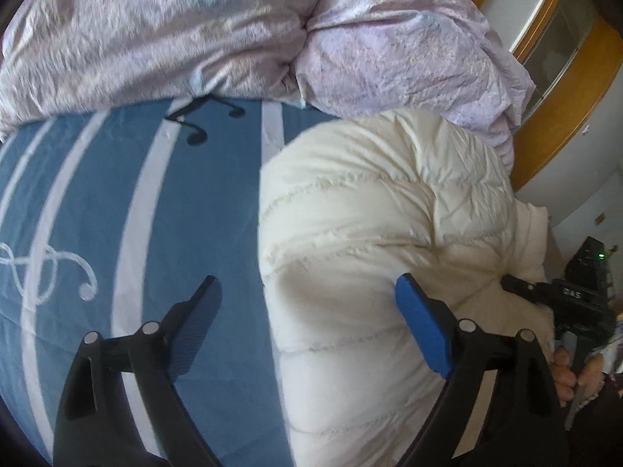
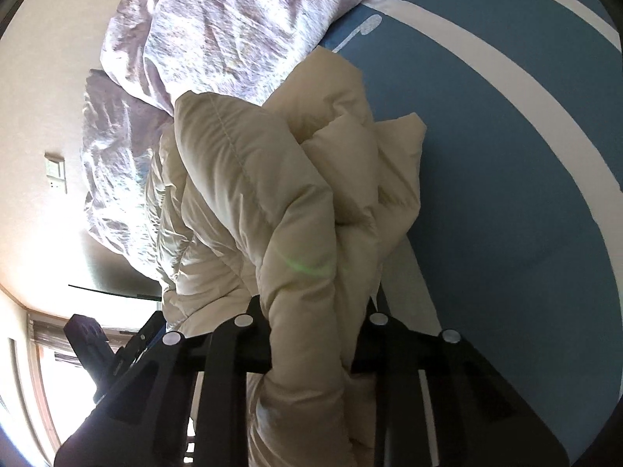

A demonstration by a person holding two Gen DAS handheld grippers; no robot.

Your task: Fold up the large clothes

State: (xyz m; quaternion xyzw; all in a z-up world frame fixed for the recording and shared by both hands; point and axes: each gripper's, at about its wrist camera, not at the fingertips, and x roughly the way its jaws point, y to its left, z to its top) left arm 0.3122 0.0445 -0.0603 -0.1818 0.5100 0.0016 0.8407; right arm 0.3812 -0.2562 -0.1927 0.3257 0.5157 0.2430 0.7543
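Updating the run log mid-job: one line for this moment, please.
left claw: open, above bed sheet | right claw: shut on puffer jacket | jacket: bunched, partly lifted | fold: unfinished

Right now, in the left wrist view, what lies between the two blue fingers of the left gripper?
Between the fingers of the open left gripper, the left wrist view shows blue striped bedsheet and the left edge of the cream puffer jacket. Neither is gripped.

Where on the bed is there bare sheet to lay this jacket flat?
The blue striped sheet lies bare left of the cream puffer jacket, up to the lilac duvet heaped across the far end. The right edge is crowded: the jacket bunches there, in the right gripper. The left gripper is open.
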